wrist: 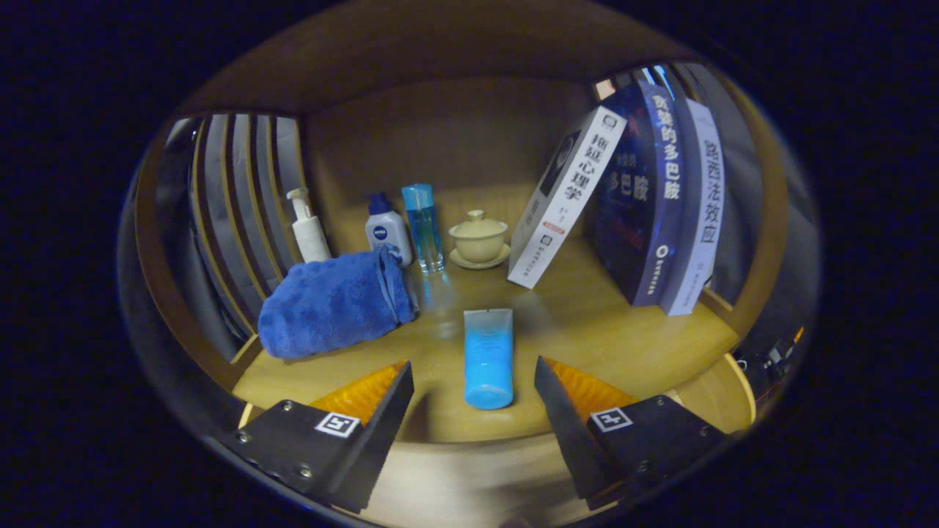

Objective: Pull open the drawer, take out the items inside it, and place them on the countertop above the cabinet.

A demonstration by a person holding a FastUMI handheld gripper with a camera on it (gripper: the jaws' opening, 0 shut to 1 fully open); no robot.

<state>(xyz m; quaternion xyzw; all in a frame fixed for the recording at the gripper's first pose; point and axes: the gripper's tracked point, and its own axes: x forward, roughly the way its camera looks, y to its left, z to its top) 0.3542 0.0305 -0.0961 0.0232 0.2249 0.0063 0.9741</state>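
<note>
- The gripper [473, 381] was spread wide with nothing pinched, its 2 fingers sitting on either side of the blue tube [488, 357] without touching it.
- That tube was lying flat on the wooden countertop [587, 323], cap end toward the fingers, flat crimped end pointing back toward the shelf stuff.
- My read: the tube looked like it was already set down, so the step in hand was probably either letting go cleanly or heading back for more. Couldn't see the drawer from here, so no idea what was left in it.
- If backing off was the move, I'd have pulled straight back along the tube's length with the fingers kept wide, so neither one clipped it and rolled it off the front edge, which was close.
- Looks-wise: bright blue at the cap end, fading to a pale frosted top. Soft squeeze-tube kind of thing, probably slippery and a bit squishy, so grip near the firm cap end if it needs moving again.
- Nearby clutter to steer clear of: a rolled blue towel [334, 304] just beside the tube, 1 lidded cup on a saucer [478, 238] further back, some bottles, and leaning books [565, 198] off to the other side.
</note>
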